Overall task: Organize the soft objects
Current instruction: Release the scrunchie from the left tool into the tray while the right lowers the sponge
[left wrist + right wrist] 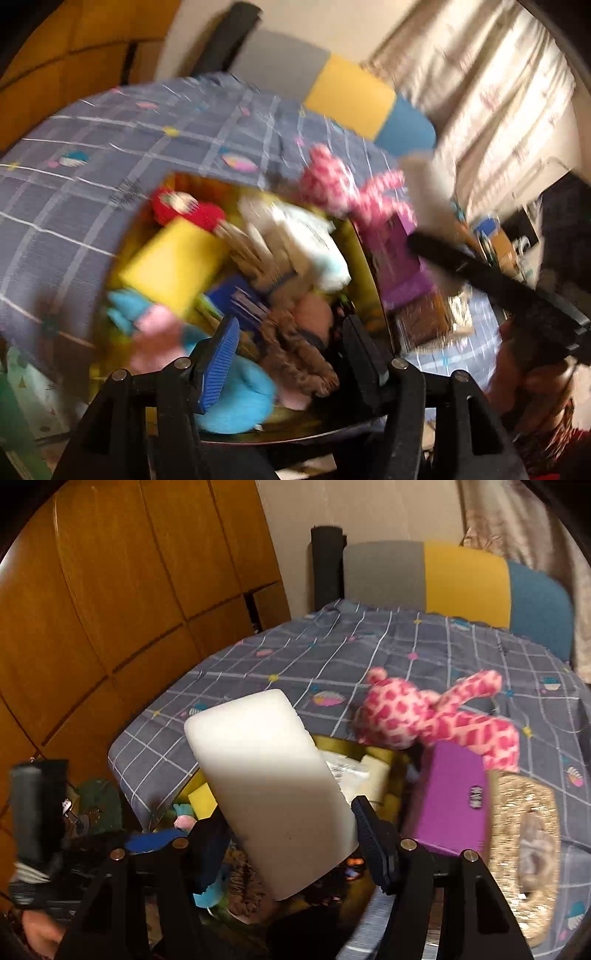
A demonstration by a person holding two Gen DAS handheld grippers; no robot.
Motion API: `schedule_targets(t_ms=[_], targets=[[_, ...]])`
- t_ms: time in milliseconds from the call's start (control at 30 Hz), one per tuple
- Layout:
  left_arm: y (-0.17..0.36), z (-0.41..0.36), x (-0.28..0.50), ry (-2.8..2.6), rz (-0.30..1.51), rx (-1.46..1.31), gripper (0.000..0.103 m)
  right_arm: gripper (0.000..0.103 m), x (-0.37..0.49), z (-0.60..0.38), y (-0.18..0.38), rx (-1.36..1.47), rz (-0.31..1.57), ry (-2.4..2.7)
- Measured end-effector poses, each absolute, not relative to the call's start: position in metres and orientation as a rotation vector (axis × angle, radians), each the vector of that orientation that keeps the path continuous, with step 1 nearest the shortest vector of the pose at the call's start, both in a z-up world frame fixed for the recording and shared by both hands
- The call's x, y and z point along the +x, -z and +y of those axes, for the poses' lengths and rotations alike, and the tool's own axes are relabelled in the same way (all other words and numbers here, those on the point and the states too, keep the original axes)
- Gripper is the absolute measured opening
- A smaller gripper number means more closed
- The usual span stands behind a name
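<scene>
Two grippers: right gripper [286,834] clamped on white foam block [269,786]; left gripper [291,354] apart.
Pink plush [436,720]: beside yellow bin [388,755].

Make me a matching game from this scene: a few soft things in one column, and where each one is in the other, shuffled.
Things:
1. white foam block
2. pink spotted plush
3. yellow sponge
4. purple box

Places:
A. lying on the checked bedspread
B. inside the yellow bin
C. gripped in the right tool
D. standing between the bin and the woven basket

Pairs: 1-C, 2-A, 3-B, 4-D
</scene>
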State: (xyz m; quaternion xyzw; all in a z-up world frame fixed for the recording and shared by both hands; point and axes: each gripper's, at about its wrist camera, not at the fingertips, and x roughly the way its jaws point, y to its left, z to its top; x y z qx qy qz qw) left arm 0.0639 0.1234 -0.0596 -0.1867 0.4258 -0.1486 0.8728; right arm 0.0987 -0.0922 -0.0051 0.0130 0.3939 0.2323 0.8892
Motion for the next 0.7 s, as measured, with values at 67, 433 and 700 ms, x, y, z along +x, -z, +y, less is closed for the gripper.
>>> schedule_targets(t_ms=[67, 433, 700], targets=[[0.055, 0.137, 0.06, 0.276, 0.86, -0.416, 0.059, 0.064, 0.104, -0.08, 0.013, 0.027, 0.845, -0.489], [0.051, 0.176, 0.044, 0.151, 0.821, -0.396, 0.059, 0.065, 0.13, -0.019, 0.049, -0.011, 0.964, -0.513], [0.048, 0.182, 0.04, 0.086, 0.809, -0.375, 0.059, 0.065, 0.143, 0.003, 0.071, -0.035, 1.036, -0.48]])
